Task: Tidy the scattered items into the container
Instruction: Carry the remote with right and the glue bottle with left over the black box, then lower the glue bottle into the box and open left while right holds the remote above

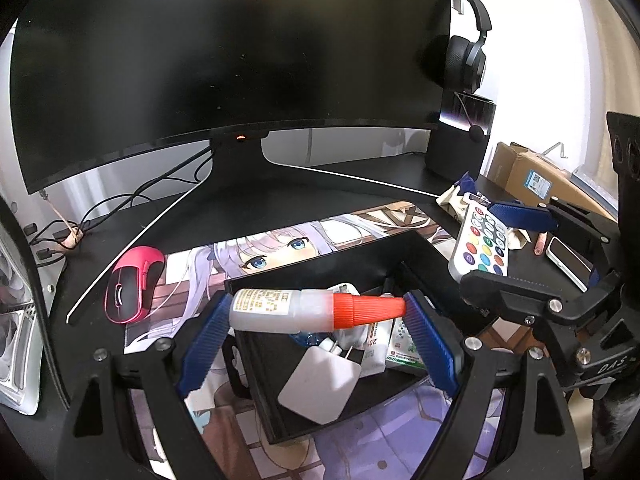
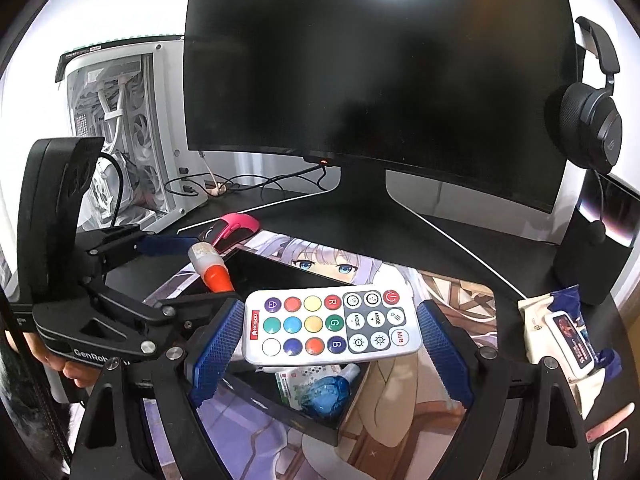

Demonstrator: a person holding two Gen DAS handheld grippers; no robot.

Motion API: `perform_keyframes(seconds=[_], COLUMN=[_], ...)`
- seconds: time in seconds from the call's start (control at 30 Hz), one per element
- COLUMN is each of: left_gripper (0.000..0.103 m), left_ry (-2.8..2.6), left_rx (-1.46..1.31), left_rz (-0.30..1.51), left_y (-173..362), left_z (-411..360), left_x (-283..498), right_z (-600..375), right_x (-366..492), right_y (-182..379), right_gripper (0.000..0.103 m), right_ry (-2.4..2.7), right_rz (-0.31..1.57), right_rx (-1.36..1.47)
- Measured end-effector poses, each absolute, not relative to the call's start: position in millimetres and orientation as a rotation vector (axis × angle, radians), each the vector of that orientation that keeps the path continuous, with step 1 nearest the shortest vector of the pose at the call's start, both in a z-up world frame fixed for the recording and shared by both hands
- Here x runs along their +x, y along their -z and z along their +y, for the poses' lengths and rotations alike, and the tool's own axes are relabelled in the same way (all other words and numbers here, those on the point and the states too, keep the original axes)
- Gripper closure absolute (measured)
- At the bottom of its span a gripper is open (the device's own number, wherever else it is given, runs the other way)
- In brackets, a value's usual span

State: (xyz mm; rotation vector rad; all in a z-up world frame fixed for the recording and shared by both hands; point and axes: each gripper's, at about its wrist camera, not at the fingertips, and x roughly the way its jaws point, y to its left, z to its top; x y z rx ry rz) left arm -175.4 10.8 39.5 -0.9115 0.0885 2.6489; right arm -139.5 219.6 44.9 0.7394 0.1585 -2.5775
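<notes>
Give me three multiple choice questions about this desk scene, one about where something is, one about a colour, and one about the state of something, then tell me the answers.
1. Where is the white charger?
A. inside the black tray
B. on the mouse
C. under the monitor

2. What colour is the glue bottle cap?
A. blue
B. orange-red
C. green

3. What is the right hand-held gripper doing?
A. hanging open with nothing in it
B. shut on the remote
C. shut on the mouse

Answers:
1 A, the left wrist view shows the charger lying in the tray among packets.
2 B, the ribbed cap between the left hand-held gripper pads is orange-red.
3 B, the right wrist view shows the remote spanning both blue pads, held above the tray.
</notes>
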Motion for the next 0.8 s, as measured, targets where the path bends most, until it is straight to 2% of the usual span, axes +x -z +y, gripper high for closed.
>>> perform_keyframes(seconds=[0.8], left_gripper=[0.017], left_ry=[-2.616], left_rx=[-0.959], left_rz=[0.108], left_y=[-24], left_z=[20], left_x=[-187], right_z=[224], right_x=[-148], right_y=[-43], right_gripper=[0.015], right_ry=[2.590], right_rz=[0.133], right_rx=[0.759])
